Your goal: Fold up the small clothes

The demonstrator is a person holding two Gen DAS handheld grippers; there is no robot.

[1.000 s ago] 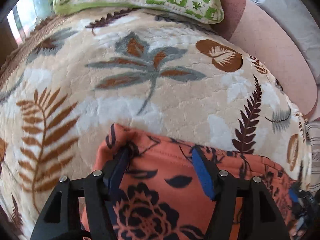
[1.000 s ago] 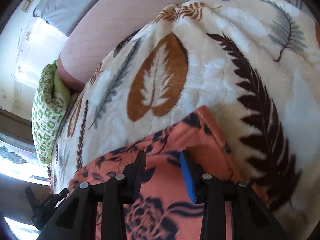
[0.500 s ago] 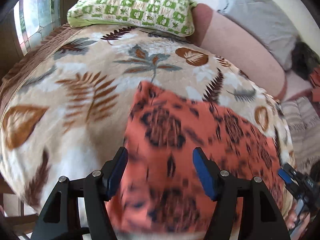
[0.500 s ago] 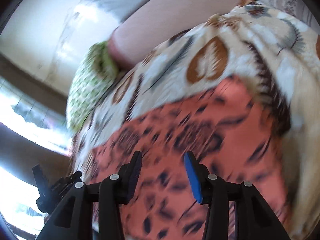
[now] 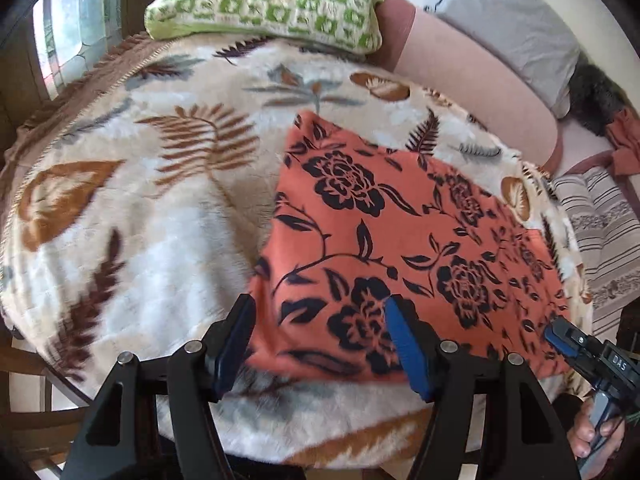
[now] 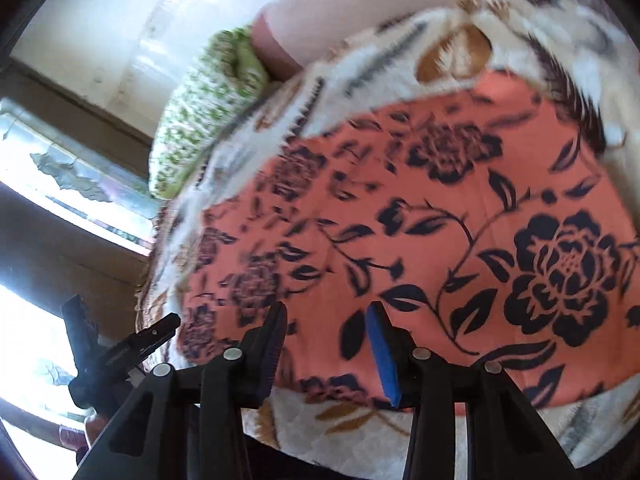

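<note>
An orange floral cloth point(image 5: 404, 236) lies flat on a leaf-print blanket point(image 5: 132, 240), apparently folded once; further folds seem to remain. The left gripper point(image 5: 320, 344) hangs spread and empty over its near edge, while the right gripper point(image 6: 328, 344), also empty, is closing slightly.

1. The garment point(image 5: 400, 216) is showing as thin, smooth, matt orange cloth printed with black flowers.
2. The blanket point(image 5: 152, 216) under it is looking plush and fuzzy, a soft fleece with a leaf print and a brown stitched border.
3. The pillow point(image 5: 264, 4) is appearing as a textured, knit-like green and white cloth.
4. The left claw point(image 5: 320, 344) is showing matt black plastic arms, dull metal pins and blue rubbery pads point(image 5: 404, 344).
5. The right claw point(image 6: 326, 346) is looking the same: matt black plastic with ribbed pad faces.
6. The striped cloth point(image 5: 600, 224) at the right is looking woven and coarse.
</note>
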